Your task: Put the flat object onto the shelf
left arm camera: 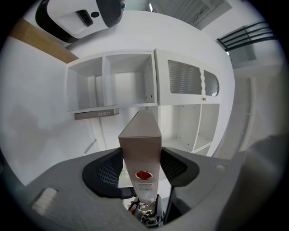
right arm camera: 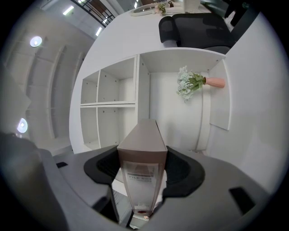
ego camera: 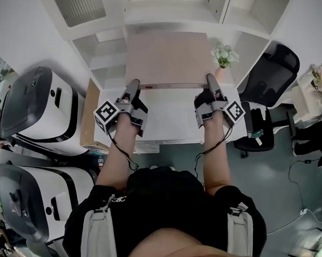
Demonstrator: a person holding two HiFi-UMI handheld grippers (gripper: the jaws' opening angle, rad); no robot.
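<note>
A flat beige file box [ego camera: 169, 59] is held level in front of the white shelf unit [ego camera: 109, 43]. My left gripper [ego camera: 132, 88] is shut on its near left corner, and my right gripper [ego camera: 211, 82] is shut on its near right corner. In the left gripper view the box's spine [left arm camera: 141, 151], with a red ring hole, stands between the jaws. The right gripper view shows the box [right arm camera: 142, 144] and its printed label clamped the same way. Open white shelf compartments [right arm camera: 108, 88] lie ahead of the box.
A pink vase with white flowers [ego camera: 224, 56] stands in the right-hand compartment. A black office chair [ego camera: 267, 76] is at the right. Two white and grey machines [ego camera: 39, 106] stand at the left, beside a wooden board [ego camera: 89, 117]. A grey folder [left arm camera: 97, 113] lies on a shelf.
</note>
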